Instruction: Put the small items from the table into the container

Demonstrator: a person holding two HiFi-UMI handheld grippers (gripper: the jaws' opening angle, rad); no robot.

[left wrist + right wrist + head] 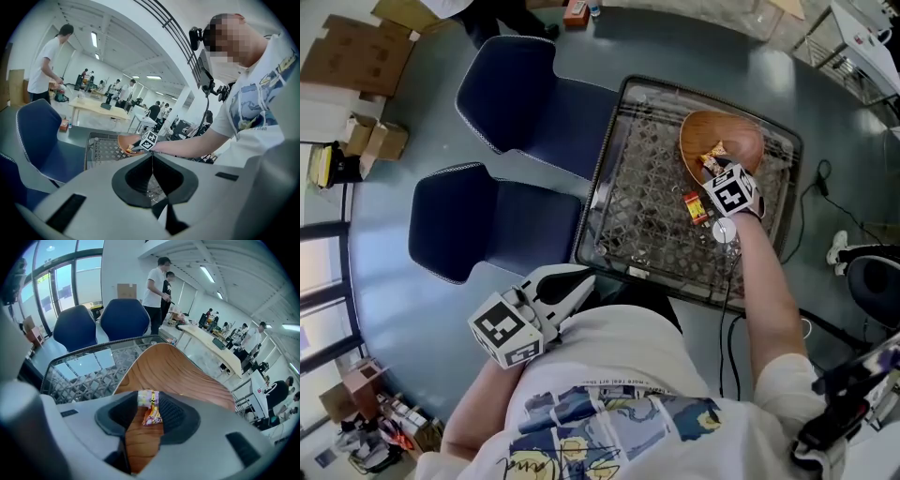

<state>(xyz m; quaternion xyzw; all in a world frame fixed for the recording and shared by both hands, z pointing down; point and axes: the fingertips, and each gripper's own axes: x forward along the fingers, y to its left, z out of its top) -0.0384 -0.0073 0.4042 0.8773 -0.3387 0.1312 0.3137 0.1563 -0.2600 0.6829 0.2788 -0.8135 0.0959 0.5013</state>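
We see the right claw (149, 400) clamped on a small yellow-and-pink wrapped sweet (150, 412). Its pads press on the wrapper from both sides, and the wrapper's long axis runs up the frame, along the line of the jaws. What matters for the coming move is what lies under that sweet. In the right gripper view the smooth brown wooden bowl (178, 369) fills the space directly beneath and beyond the claw. In the head view the right claw (714, 171) sits over the bowl's (741, 133) lower edge, at the upper right of the glass-topped lattice worktop (642, 192). We judge that letting go here would drop the sweet inside the bowl rather than on the rim. A small red packet (696, 207) lies on the worktop just below and left of the bowl, close beside the right claw. The left claw (584, 280), its jaws together on nothing (152, 169), hangs well apart at the lower left, so the right hand is much the nearer.
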